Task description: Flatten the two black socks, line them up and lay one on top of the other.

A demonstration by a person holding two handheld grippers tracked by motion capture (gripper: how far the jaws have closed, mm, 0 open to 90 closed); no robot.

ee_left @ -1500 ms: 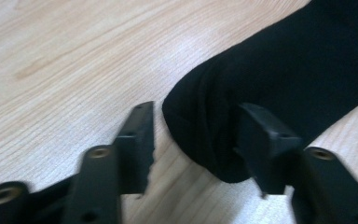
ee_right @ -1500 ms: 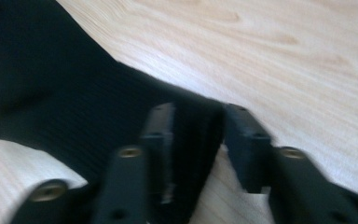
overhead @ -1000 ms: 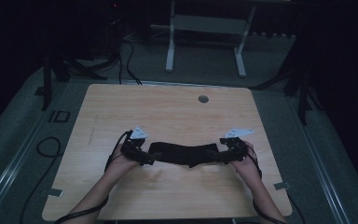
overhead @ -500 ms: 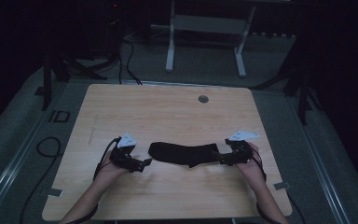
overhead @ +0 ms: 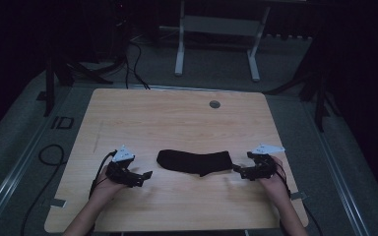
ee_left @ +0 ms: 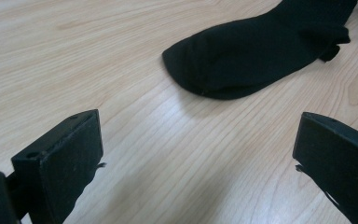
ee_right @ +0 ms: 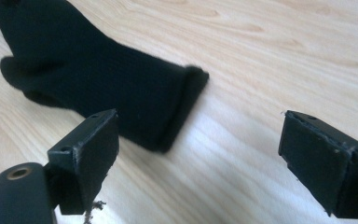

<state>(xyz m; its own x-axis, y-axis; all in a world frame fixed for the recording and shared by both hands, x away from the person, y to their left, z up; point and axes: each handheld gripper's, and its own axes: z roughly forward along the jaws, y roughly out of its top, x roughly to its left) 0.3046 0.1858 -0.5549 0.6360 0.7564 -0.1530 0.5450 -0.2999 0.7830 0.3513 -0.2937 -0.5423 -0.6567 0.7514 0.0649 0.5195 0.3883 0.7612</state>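
Observation:
A black sock (overhead: 194,162) lies flat on the wooden table (overhead: 177,123), stretched left to right near the front middle. My left gripper (overhead: 146,176) rests low on the table a little left of the sock's toe end (ee_left: 242,60); its jaws stand wide open with bare wood between them. My right gripper (overhead: 237,170) sits just right of the sock's cuff (ee_right: 121,98), also wide open and holding nothing. The cuff edge lies ahead of the right gripper's left jaw, apart from it.
A small round grey grommet (overhead: 214,104) sits in the tabletop near its far edge. Beyond the table stand a white frame (overhead: 216,29) and dark stands on a grey floor, with cables (overhead: 49,152) at the left.
Both grippers have let go of the sock's ends and opened. The left one drew back to the left, the right one slightly to the right. The sock now lies loose and shorter.

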